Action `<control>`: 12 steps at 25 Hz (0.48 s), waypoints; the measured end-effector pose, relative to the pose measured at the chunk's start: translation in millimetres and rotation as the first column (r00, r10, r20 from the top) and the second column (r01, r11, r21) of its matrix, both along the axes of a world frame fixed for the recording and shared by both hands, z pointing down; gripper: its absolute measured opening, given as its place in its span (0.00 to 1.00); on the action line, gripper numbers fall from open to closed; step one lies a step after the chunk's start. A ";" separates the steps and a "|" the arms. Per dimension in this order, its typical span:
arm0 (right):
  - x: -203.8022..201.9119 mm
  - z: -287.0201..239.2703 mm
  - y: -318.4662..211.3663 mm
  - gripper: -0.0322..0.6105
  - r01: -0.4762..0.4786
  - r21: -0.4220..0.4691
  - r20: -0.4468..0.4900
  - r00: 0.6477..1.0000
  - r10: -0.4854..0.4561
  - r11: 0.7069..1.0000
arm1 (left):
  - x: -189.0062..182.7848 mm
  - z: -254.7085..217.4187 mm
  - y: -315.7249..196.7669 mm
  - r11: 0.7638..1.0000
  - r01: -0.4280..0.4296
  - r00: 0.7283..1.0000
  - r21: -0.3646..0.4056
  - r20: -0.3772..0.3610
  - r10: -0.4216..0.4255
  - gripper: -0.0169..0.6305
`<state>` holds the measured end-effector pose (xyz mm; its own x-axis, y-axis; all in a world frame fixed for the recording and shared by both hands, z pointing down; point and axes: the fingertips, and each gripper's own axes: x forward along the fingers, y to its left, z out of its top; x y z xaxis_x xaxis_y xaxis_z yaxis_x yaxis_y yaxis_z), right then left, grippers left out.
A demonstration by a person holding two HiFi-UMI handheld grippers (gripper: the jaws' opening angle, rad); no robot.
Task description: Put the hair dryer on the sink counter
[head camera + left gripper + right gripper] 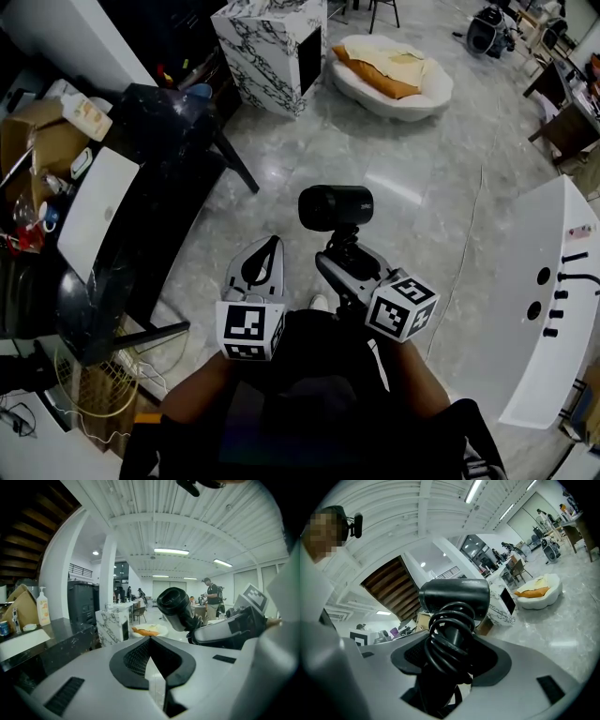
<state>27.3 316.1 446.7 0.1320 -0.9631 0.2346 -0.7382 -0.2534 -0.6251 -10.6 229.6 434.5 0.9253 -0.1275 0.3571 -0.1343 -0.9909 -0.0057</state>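
A black hair dryer (335, 206) with its cord wound round the handle is held up over the floor. My right gripper (343, 259) is shut on that handle, and the barrel points left. In the right gripper view the hair dryer (454, 599) rises out of the right gripper (449, 654), coils of cord between the jaws. My left gripper (271, 246) hangs just left of it, jaws together, holding nothing. In the left gripper view the hair dryer (176, 607) shows to the right beyond the left gripper (151, 643). The white sink counter (527, 337) lies at the far right.
Black tap fittings (561, 281) stand on the counter. At left are a black table (141, 234) with a white laptop (94, 211), a cardboard box (37, 141) and a black chair (178, 122). A marble block (267, 47) and a white cushion bed (389, 70) stand ahead on the grey floor.
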 end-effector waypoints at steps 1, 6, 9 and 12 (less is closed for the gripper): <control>0.2 0.6 -5.3 0.47 0.007 -0.005 -0.002 1.000 -0.007 1.000 | 0.5 0.4 -5.1 1.000 0.007 1.000 -0.004 -0.002 -0.007 0.04; 9.7 3.1 -35.0 0.47 0.022 -0.029 -0.014 1.000 -0.022 0.999 | 11.6 4.9 -34.1 0.999 0.020 1.000 -0.027 -0.017 -0.020 0.04; 19.9 4.7 -56.7 0.47 0.016 -0.042 -0.015 1.000 -0.017 0.999 | 25.1 7.6 -55.5 0.999 0.010 1.000 -0.038 -0.021 -0.011 0.04; 35.2 4.5 -82.9 0.47 0.010 -0.057 -0.007 1.000 -0.011 0.998 | 42.2 7.6 -81.1 0.999 0.000 1.000 -0.048 -0.018 0.000 0.04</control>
<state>62.5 233.2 451.2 0.1239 -0.9494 0.2886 -0.7457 -0.2810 -0.6041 31.5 148.4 442.2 0.9318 -0.1106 0.3457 -0.1340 -0.9900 0.0443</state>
